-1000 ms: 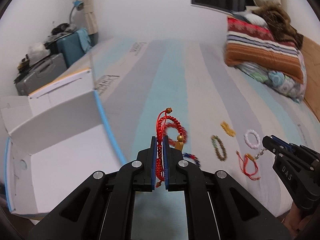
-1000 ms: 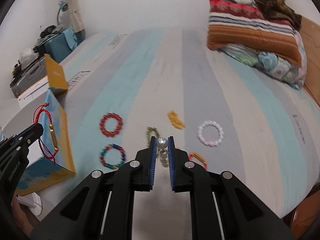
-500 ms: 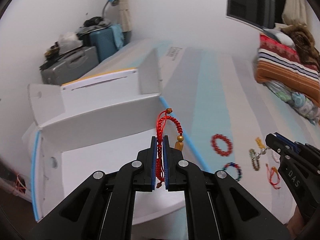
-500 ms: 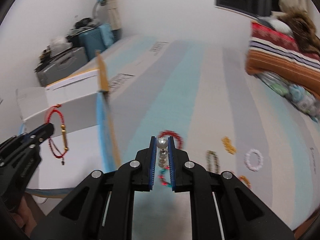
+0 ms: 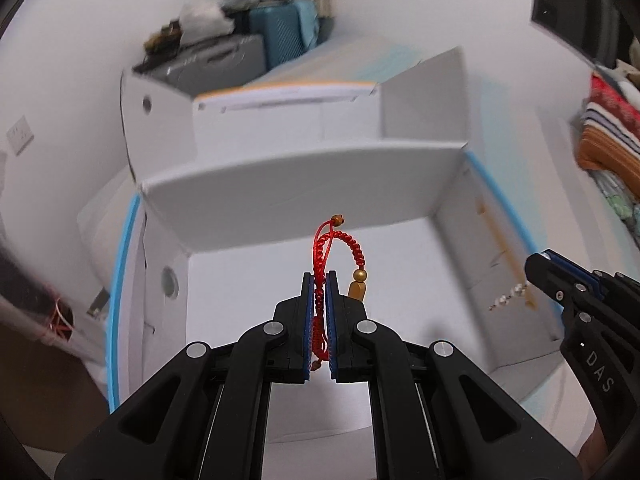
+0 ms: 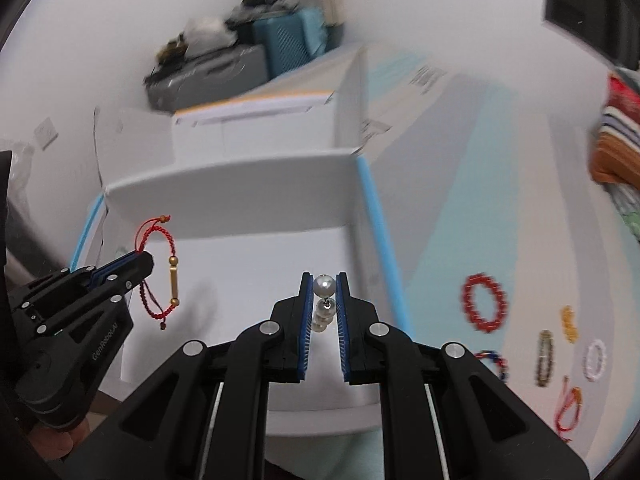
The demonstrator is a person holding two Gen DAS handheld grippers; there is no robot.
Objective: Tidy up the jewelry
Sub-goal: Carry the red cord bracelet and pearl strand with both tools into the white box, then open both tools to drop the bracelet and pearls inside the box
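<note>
My left gripper [image 5: 319,280] is shut on a red braided cord bracelet [image 5: 338,250] with gold beads and holds it above the open white box [image 5: 256,208]. It also shows in the right wrist view [image 6: 158,268], hanging from the left gripper [image 6: 146,258]. My right gripper [image 6: 324,284] is shut on a pearl bead strand [image 6: 323,300] over the box's [image 6: 240,184] right part. In the left wrist view the right gripper [image 5: 536,266] holds the strand [image 5: 508,298] inside the box's right wall.
Several bracelets lie on the striped bed to the right: a red bead one [image 6: 482,303], a blue and red one [image 6: 494,362], a dark one [image 6: 545,358], a white one [image 6: 596,360], an amber piece [image 6: 568,322]. Suitcases [image 5: 256,50] stand behind the box.
Both grippers have swung left from over the bed to over the open white box, each still holding its jewelry. The loose bracelets have shifted to the right edge of view.
</note>
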